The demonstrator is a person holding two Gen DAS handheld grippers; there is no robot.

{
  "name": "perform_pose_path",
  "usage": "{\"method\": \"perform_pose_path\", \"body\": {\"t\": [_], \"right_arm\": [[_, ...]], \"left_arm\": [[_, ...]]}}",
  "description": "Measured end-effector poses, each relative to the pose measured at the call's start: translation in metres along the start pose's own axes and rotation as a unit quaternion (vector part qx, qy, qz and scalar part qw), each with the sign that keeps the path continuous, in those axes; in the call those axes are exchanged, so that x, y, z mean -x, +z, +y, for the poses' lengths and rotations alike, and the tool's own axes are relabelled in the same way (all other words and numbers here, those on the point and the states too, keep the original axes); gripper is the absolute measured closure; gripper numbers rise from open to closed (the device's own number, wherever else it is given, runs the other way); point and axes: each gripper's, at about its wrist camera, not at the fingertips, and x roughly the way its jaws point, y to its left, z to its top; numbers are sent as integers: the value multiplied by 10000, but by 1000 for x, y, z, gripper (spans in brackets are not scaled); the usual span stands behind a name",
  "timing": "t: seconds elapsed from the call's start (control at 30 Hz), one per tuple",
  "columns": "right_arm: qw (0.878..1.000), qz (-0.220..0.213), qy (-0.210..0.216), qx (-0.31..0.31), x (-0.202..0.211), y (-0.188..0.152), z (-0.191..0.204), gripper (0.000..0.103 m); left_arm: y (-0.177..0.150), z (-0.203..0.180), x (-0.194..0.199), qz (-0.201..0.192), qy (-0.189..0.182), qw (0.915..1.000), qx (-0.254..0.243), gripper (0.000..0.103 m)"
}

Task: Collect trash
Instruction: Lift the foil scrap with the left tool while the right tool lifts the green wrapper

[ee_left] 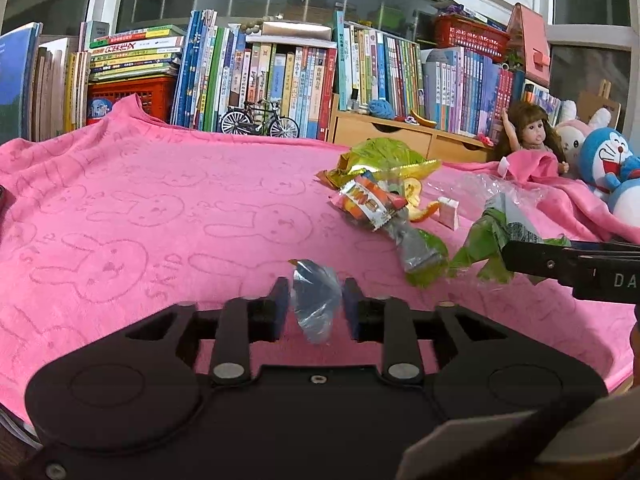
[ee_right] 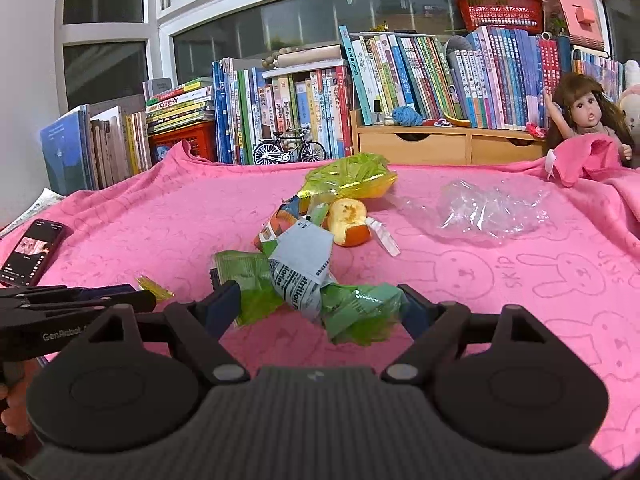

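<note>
We see a green wrapper (ee_right: 304,292) on the pink towel (ee_right: 480,280), spanning our wide right gripper (ee_right: 322,306); contact unclear, "Nutrition" legible. Left gripper (ee_left: 316,304) is released around a clear scrap (ee_left: 316,304), gaps both sides. Towel reads "skip". Phone (ee_right: 30,252) sits cut off left. Bookshelf (ee_left: 280,76) behind.

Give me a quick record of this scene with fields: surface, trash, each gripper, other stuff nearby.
surface: pink blanket with bunny pattern
trash pile: green bag, orange peel, snack wrappers, clear plastic off to the right
left gripper: jaws slightly apart, small clear wrapper between them, pads not pressing it
right gripper: jaws wide, around the green wrapper; grip unclear
nearby: phone at the left edge, doll at the right, books behind
</note>
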Motion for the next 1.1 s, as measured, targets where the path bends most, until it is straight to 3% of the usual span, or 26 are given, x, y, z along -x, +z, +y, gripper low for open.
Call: {"method": "perform_pose_path", "body": {"t": [0.03, 0.13, 0.33, 0.4, 0.43, 0.47, 0.5, 0.87, 1.1], "right_arm": [[10000, 9, -2, -16, 0, -1, -1, 19], [10000, 26, -5, -66, 0, -4, -2, 19], [10000, 23, 7, -83, 0, -8, -1, 19], [10000, 17, 10, -56, 0, -9, 0, 19], [10000, 11, 18, -50, 0, -10, 0, 19], [10000, 5, 25, -48, 0, -10, 0, 19], [10000, 0, 33, -46, 0, -10, 0, 19], [9998, -84, 145, -82, 11, -14, 3, 19], [9995, -127, 266, -111, 27, -21, 8, 19]], "left_arm": [[-1, 0, -1, 2, -9, 10000, 9, 54], [-5, -1, -3, -28, -34, 10000, -26, 46], [-10, -2, -18, 106, -5, 9999, -10, 45], [-11, -3, -22, 74, 50, 10000, 34, 49], [-11, -4, -23, 62, 91, 9999, 29, 56], [-11, -4, -24, 53, 127, 9999, 31, 63], [-11, -4, -24, 59, 134, 9999, 45, 79], [-2, -15, 4, -127, 40, 9996, -234, 83], [-5, -18, 33, -120, 37, 9998, -165, 83]]}}
